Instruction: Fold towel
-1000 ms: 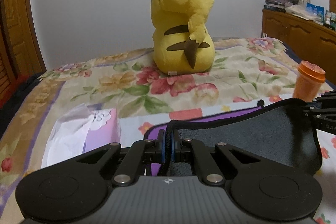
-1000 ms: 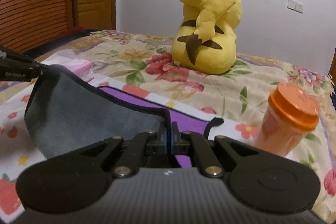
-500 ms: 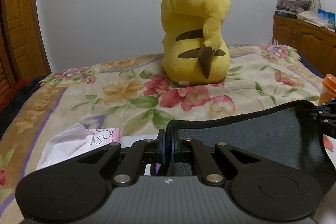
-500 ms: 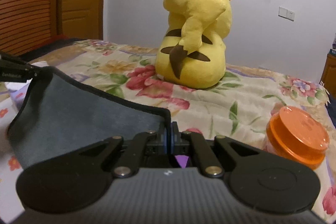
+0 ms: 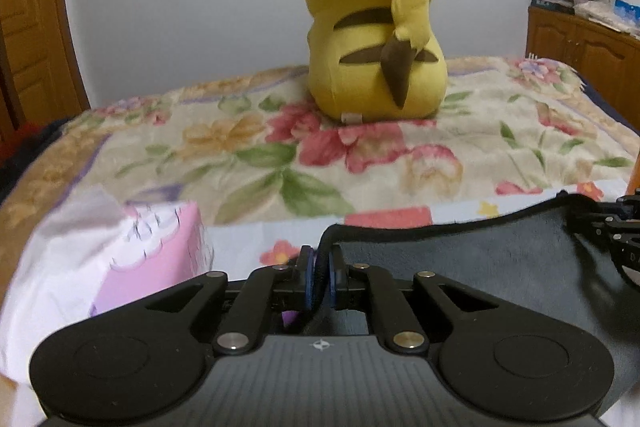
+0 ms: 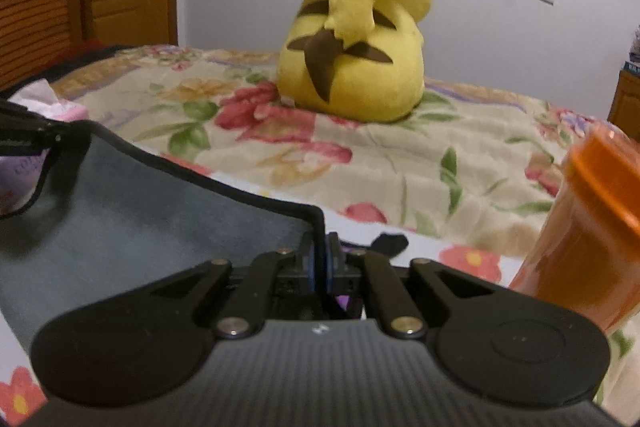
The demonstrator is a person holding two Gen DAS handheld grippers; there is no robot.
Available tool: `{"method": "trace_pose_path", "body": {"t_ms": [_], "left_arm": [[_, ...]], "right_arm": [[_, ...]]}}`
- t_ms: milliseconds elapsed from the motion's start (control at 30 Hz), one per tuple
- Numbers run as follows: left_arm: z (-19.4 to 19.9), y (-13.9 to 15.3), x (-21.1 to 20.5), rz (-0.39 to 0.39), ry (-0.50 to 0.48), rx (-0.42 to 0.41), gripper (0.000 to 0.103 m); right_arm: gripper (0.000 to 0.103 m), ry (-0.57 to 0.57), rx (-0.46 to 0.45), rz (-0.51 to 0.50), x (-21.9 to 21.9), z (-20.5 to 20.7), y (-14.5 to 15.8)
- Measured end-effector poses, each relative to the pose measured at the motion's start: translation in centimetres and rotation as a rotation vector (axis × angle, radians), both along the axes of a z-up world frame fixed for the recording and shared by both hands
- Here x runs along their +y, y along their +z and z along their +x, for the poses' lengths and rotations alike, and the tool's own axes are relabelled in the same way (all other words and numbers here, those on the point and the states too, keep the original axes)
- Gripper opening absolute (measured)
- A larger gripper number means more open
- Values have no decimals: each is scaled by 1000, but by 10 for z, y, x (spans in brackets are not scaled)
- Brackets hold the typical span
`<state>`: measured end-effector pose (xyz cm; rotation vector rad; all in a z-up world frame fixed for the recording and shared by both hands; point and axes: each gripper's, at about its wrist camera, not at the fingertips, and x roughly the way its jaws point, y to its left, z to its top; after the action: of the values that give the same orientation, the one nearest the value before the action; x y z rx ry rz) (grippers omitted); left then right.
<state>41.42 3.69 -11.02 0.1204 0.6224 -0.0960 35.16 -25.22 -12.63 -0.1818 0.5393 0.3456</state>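
The towel (image 5: 480,267) is grey with a black hem and a purple underside. It hangs stretched between my two grippers above the flowered bedspread. My left gripper (image 5: 320,277) is shut on the towel's left corner. My right gripper (image 6: 320,267) is shut on the towel's right corner (image 6: 160,223). In the left wrist view the right gripper's fingers (image 5: 612,227) show at the far right edge. In the right wrist view the left gripper's fingers (image 6: 24,135) show at the far left. The towel's lower part is hidden behind the gripper bodies.
A big yellow plush toy (image 5: 376,27) sits on the bed ahead, also in the right wrist view (image 6: 356,39). A pink tissue pack (image 5: 120,259) lies to the left. An orange lidded jar (image 6: 592,235) stands close on the right. A wooden cabinet (image 5: 580,47) is at far right.
Both grippers have carried the towel edge forward toward the plush toy and lower. The toy, the tissue pack and the orange jar now look larger and closer.
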Motion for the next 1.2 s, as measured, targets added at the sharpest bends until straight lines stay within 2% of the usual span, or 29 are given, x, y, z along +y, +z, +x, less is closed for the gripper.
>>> {"method": "trace_pose_path", "body": {"t_ms": [33, 133, 200, 333, 533, 700, 900, 1200], "left_arm": [[-1, -2, 0, 1, 4, 7, 16], [-6, -8, 0, 13, 0, 27, 16], [-10, -8, 0, 18, 1, 27, 19], [-22, -5, 1, 20, 0, 29, 33], [-45, -1, 3, 39, -1, 58, 46], [-69, 11, 1, 56, -4, 60, 53], [-108, 38, -7, 47, -25, 52, 64], [-171, 92, -20, 25, -47, -14, 80]], "right_arm": [[16, -1, 1, -1, 0, -1, -1], [51, -3, 6, 5, -3, -7, -1], [51, -4, 13, 8, -5, -11, 0], [51, -2, 25, 17, -7, -26, 3], [51, 0, 50, 59, -10, -52, 11], [51, -12, 63, 78, -14, -76, 21], [51, -29, 61, 88, -22, -110, 42], [52, -43, 16, 120, -35, -164, 85]]}}
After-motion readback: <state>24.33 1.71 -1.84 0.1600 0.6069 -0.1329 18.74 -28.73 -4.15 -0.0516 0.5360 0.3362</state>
